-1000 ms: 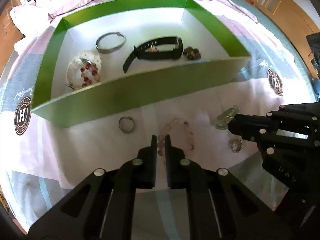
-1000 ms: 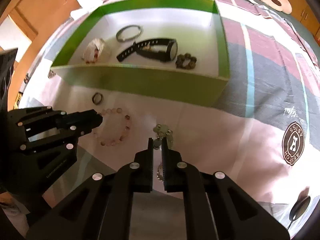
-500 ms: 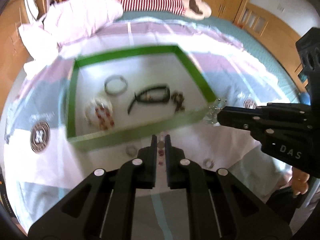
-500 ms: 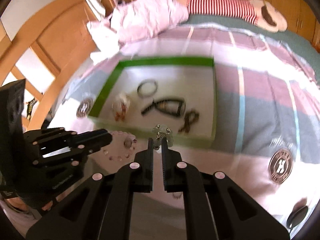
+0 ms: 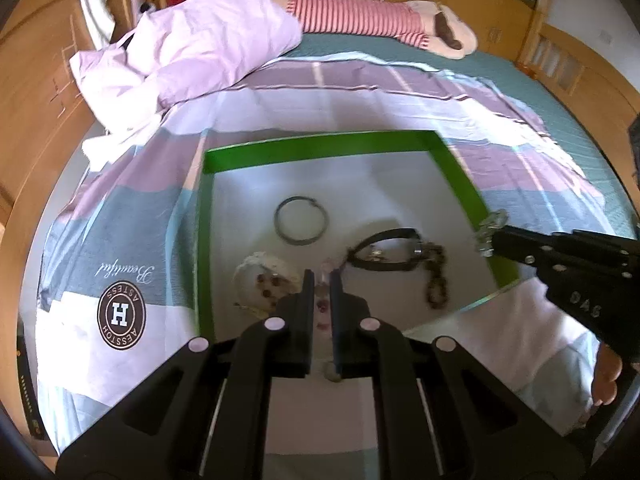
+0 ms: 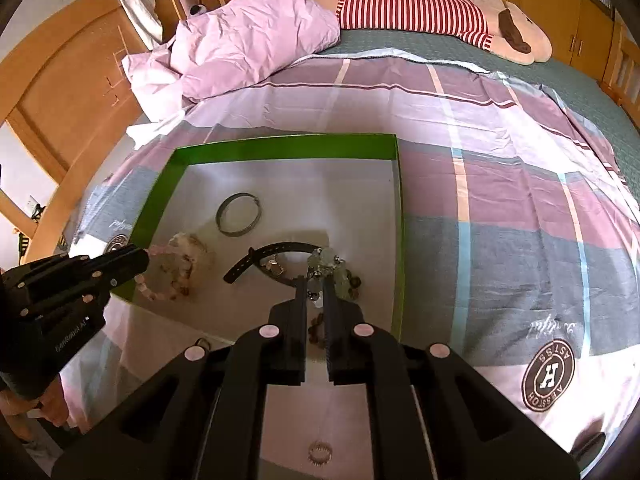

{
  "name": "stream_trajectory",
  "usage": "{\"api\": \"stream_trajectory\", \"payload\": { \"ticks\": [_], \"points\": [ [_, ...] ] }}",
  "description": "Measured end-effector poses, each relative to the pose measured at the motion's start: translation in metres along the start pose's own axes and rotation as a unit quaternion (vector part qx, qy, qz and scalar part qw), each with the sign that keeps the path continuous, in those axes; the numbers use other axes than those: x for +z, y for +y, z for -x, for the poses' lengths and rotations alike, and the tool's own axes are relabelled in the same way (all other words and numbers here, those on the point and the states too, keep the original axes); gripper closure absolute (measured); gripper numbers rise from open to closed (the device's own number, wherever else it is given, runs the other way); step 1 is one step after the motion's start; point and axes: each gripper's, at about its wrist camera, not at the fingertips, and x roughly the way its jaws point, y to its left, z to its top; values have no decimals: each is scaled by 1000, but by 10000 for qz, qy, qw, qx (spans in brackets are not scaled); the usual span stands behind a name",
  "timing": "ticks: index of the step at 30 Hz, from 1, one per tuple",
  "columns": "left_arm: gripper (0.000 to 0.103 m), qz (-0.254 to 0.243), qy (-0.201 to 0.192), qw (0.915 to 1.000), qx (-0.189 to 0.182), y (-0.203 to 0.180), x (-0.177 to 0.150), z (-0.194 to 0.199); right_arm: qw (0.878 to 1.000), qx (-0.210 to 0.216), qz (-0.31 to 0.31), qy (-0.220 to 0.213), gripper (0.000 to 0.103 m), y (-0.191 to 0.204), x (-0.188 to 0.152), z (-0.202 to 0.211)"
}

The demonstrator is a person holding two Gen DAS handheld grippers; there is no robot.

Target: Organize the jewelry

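My left gripper (image 5: 321,275) is shut on a pink bead bracelet (image 5: 322,307), which hangs over the near left part of the green box (image 5: 320,144). In the right wrist view that bracelet (image 6: 160,290) dangles from the left gripper (image 6: 144,258). My right gripper (image 6: 316,281) is shut on a pale green crystal bracelet (image 6: 326,260) above the box's right side. The box floor holds a silver bangle (image 5: 301,220), a black watch (image 5: 384,256), a dark bead bracelet (image 5: 436,280) and a white and red bead bracelet (image 5: 262,280).
The box stands on a pink, grey and blue bedsheet (image 6: 500,200). Two small rings (image 6: 320,454) (image 6: 202,344) lie on the sheet in front of the box. A bunched pink quilt (image 5: 192,48) and a striped plush toy (image 6: 420,12) lie behind. A hand (image 5: 606,376) grips the right handle.
Both grippers have lifted off the sheet, each with its bracelet, and moved forward over the box's near wall. The view now takes in much more of the bed.
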Motion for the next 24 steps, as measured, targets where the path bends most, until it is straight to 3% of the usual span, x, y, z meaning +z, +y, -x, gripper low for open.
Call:
{"api": "stream_trajectory", "payload": {
  "ticks": [9,11,12,13,15,17,21,24],
  "points": [
    [95,179,42,9997,182,19,4,-21,9994,-182,201,192,95,11,-9,-29],
    [95,184,74,9996,177,19,3,-24,9992,-257,218,198,90,11,-10,-31],
    [94,197,73,9996,185,20,2,-24,9992,-273,216,189,77,10,-10,-30],
    [86,209,67,9996,195,20,2,-24,9993,-285,211,128,65,10,-10,-26],
    [66,214,39,9995,214,20,1,-22,9995,-259,204,-17,63,9,-10,-12],
    [65,165,27,9997,200,18,-3,-15,9997,-97,216,-51,63,8,-15,7],
    [66,-51,93,9997,-225,5,-27,14,9994,136,202,257,63,0,-46,31],
    [66,-304,257,9978,-534,-13,-47,18,9967,185,181,764,63,-5,-74,16]
  ]
}}
